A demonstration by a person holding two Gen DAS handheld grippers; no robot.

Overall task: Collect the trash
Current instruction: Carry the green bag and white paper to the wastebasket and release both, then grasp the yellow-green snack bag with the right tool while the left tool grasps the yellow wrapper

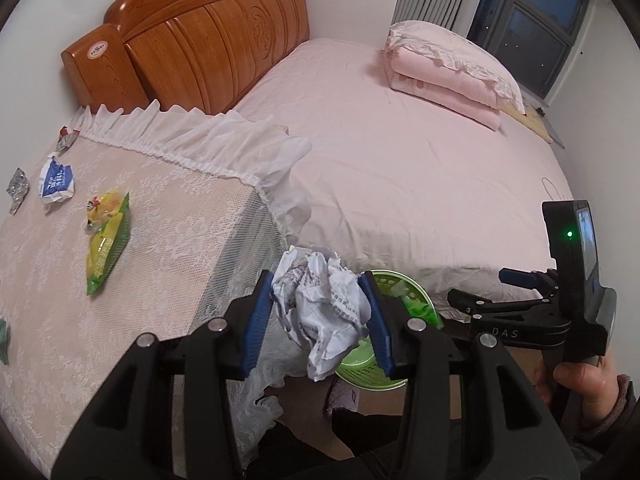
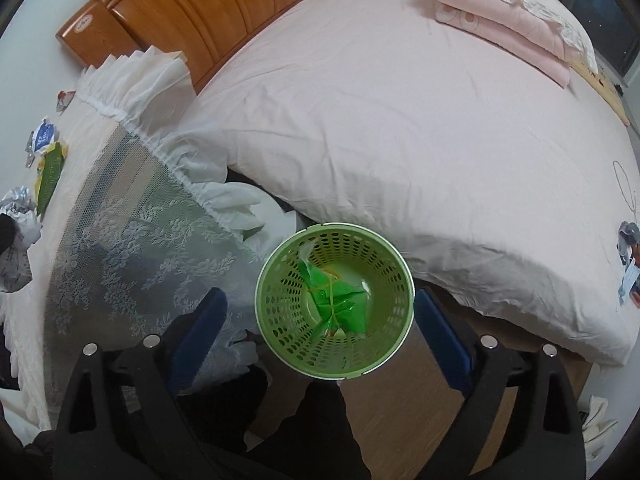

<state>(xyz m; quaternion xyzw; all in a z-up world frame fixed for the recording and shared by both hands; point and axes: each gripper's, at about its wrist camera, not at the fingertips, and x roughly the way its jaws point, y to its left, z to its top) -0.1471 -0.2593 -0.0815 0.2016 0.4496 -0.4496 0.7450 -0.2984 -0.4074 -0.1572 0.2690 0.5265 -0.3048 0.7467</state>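
On the lace-covered table (image 1: 168, 216) left of the bed (image 1: 400, 168): four loose pieces of trash. One yellow-green snack bag (image 1: 107, 240), one blue-white crumpled wrapper (image 1: 57, 182), one silver foil scrap (image 1: 17, 192) at the far left edge, one small red-white scrap (image 1: 66, 138) near the ruffle. A fifth green bit shows at the left frame edge, too cut off to identify.

One crumpled white paper ball (image 1: 320, 308) sits clamped between the blue pads (image 1: 256, 320) of the left gripper (image 1: 320, 322); jaws narrow, both pads pressing its sides, the ball sticking out above and below them. It hangs off the table's corner, above and just left of the basket.

One green perforated basket (image 2: 384, 280) stands on the floor between table and bed, with one green crumpled wrapper (image 2: 340, 300) lying at its bottom. The right gripper (image 2: 320, 320) points down over it, jaws spread wide, nothing between the pads; the basket lies centred between the two fingers, below them and apart. In the left wrist view a hand (image 1: 588, 384) holds that gripper's handle.

One folded pink quilt (image 1: 444, 80) with one pillow (image 1: 460, 46) on top rests at the bed's far side.
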